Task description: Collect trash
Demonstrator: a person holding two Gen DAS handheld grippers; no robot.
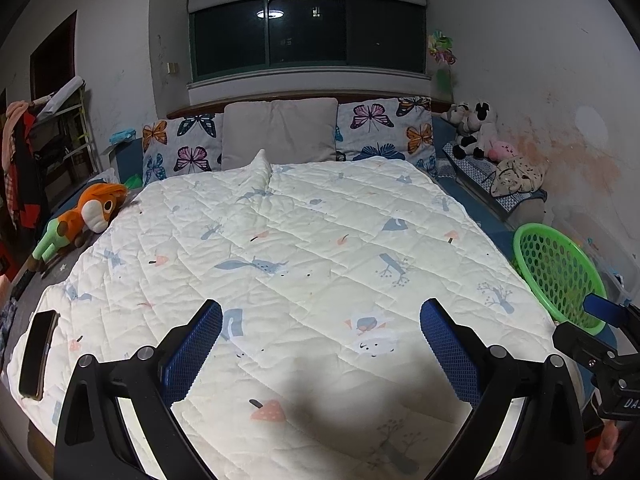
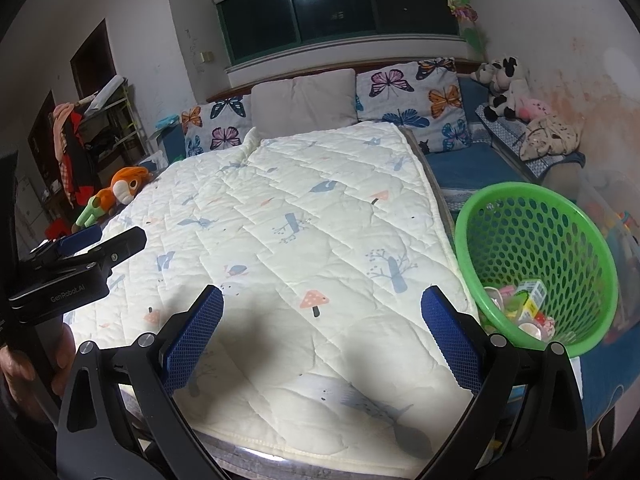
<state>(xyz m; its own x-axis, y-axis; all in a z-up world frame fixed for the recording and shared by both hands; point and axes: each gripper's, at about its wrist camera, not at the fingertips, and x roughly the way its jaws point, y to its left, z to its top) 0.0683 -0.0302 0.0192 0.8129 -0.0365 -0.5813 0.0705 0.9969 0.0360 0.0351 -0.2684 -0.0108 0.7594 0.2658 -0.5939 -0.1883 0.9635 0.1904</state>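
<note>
A green perforated basket stands tilted at the bed's right edge, with several colourful wrappers and small trash pieces in its bottom. It also shows in the left wrist view. My left gripper is open and empty above the white quilt. My right gripper is open and empty over the quilt's near right part, just left of the basket. The left gripper's body shows at the left of the right wrist view.
A dark phone lies on the quilt's near left corner. An orange plush toy lies at the bed's left side. Pillows line the headboard. Plush toys and cloth sit on a bench at right. A clothes rack stands at left.
</note>
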